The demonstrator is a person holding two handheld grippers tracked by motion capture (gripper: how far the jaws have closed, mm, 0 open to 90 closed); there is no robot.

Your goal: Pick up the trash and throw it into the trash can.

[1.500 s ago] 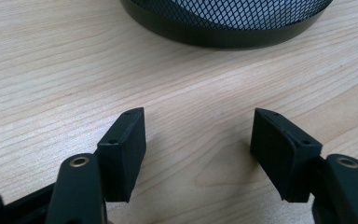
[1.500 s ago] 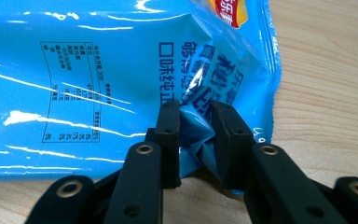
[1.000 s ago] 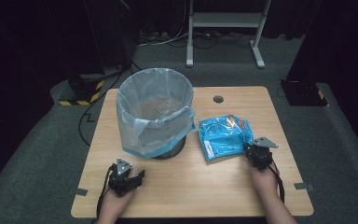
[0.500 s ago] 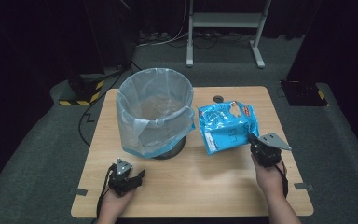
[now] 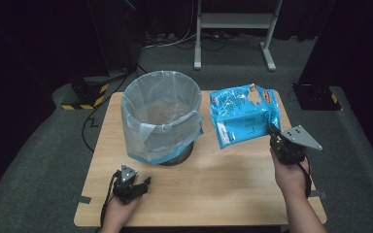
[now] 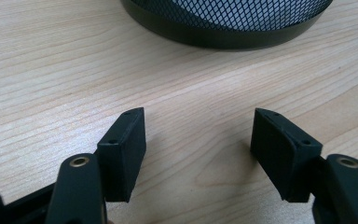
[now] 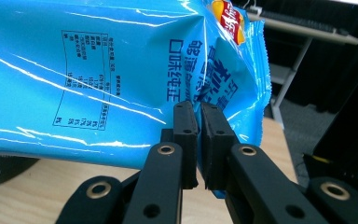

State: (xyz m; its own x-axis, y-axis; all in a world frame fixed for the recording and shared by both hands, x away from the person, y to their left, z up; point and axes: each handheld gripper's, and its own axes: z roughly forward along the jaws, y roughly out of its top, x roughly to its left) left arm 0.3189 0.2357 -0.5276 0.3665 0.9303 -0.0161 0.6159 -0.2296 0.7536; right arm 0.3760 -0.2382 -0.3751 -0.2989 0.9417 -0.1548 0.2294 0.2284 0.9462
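A blue crisp bag (image 5: 243, 113) hangs in the air over the right part of the table, to the right of the bin. My right gripper (image 5: 274, 131) is shut on its lower right edge; in the right gripper view the jaws pinch the blue crisp bag (image 7: 121, 74) at my right gripper (image 7: 199, 114). A mesh bin with a clear blue liner (image 5: 161, 116) stands left of centre. My left gripper (image 5: 143, 183) rests low on the table near the front left, open with nothing between its jaws; my left gripper (image 6: 198, 128) faces the bin's black base (image 6: 223, 28).
The wooden table (image 5: 213, 179) has bare surface in front of the bin and between the two hands. A white stand's legs (image 5: 233, 29) and black equipment with hazard tape (image 5: 85, 92) stand on the floor behind the table.
My right gripper has lifted the blue bag off the table and tipped it upright, moving it up and away. The left gripper has stayed put.
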